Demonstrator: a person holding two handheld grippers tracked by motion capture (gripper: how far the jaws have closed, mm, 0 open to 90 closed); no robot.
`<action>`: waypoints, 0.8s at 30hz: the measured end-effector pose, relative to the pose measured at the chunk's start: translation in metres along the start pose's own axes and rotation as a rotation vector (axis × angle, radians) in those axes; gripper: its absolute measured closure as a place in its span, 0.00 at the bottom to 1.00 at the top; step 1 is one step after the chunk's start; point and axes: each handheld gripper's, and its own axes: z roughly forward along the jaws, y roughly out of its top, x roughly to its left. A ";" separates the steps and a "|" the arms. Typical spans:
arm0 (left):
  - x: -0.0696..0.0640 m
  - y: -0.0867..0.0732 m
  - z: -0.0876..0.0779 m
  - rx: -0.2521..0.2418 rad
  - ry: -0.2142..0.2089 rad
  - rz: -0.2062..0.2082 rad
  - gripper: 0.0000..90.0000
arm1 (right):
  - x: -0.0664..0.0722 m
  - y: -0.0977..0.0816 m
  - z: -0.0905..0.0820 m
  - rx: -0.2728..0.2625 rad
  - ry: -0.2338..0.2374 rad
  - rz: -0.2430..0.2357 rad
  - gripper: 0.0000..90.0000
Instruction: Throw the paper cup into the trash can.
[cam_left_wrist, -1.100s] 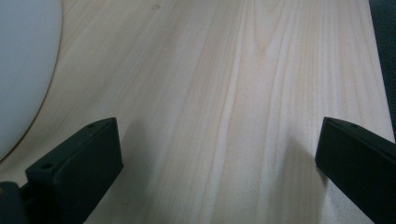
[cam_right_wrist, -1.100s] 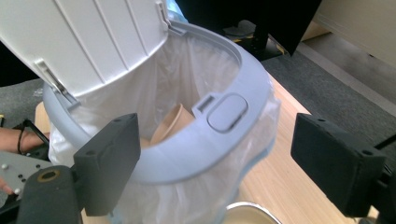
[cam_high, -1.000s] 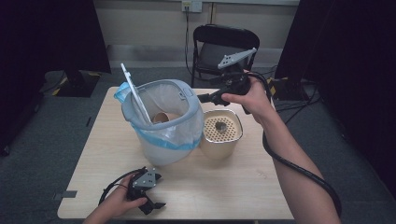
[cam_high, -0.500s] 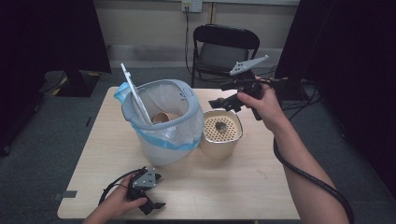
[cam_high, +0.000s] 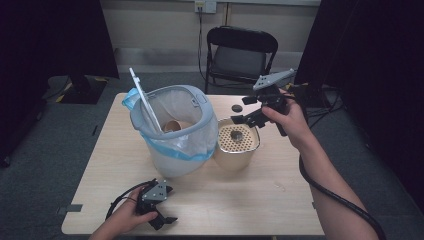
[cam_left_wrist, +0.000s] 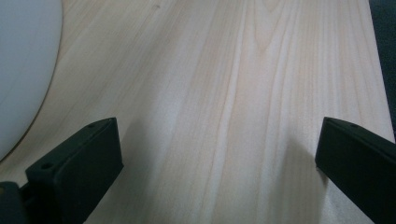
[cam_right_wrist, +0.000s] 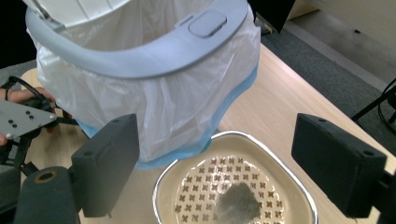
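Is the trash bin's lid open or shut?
Open: the white lid stands up at the rim of the bin, and the bag-lined inside shows.

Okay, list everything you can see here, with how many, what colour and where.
Bin: one, white with grey rim and blue-edged liner, table centre.
Perforated container: one, cream, right of the bin, touching it.
Grey lump: one, inside the container.
Small disc: one, dark, far table edge.
Table: one, light wood.
Folding chair: one, black, behind the table.
Left gripper: black, open, near edge.
Right gripper: black, open, above the container.
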 end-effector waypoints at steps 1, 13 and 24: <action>0.000 0.000 0.000 0.000 0.001 -0.002 0.00 | 0.000 -0.002 0.000 0.001 -0.001 0.002 0.16; 0.000 0.000 0.000 -0.002 0.003 -0.003 0.00 | 0.000 -0.027 0.002 0.013 -0.001 0.018 0.16; 0.000 0.000 0.001 -0.003 0.005 -0.002 0.00 | -0.001 -0.044 -0.002 0.015 -0.012 0.035 0.16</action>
